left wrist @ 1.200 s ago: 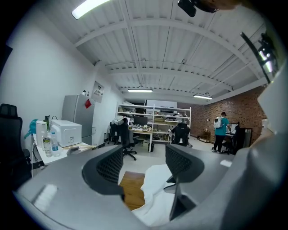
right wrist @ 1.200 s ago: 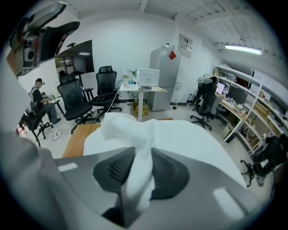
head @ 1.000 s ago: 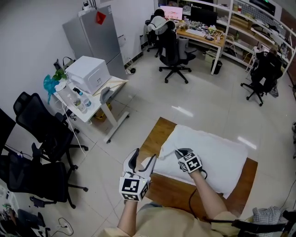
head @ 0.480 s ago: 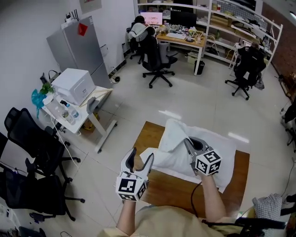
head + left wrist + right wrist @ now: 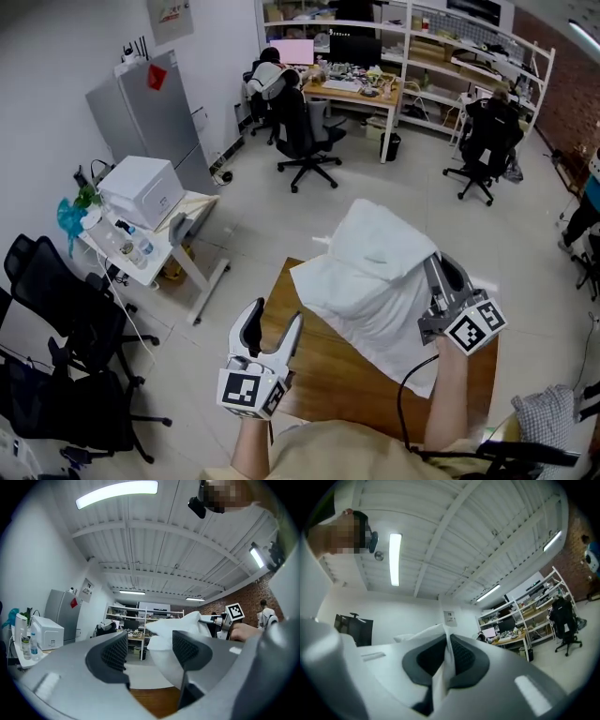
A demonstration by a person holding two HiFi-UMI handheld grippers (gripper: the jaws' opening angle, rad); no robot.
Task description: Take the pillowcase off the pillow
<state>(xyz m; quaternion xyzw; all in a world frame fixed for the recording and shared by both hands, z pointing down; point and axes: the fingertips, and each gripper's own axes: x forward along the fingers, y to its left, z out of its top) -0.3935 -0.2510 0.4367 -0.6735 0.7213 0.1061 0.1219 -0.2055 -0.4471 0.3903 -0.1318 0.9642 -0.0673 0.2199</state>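
Observation:
The white pillow in its pillowcase hangs tilted above the brown wooden table, with its lower end still near the tabletop. My right gripper is raised at the right and shut on a fold of the pillowcase; in the right gripper view the thin white cloth is pinched between the dark pads. My left gripper is open and empty over the table's near left edge, apart from the pillow. From the left gripper view the pillow hangs just beyond the open left gripper.
A white side table with a printer and a grey fridge stand at the left. Black office chairs crowd the near left. More chairs, a desk with monitors and shelves line the far wall.
My right gripper has swung up and to the right, pulling the pillow off the table by its cloth. My left gripper has risen a little and stays open.

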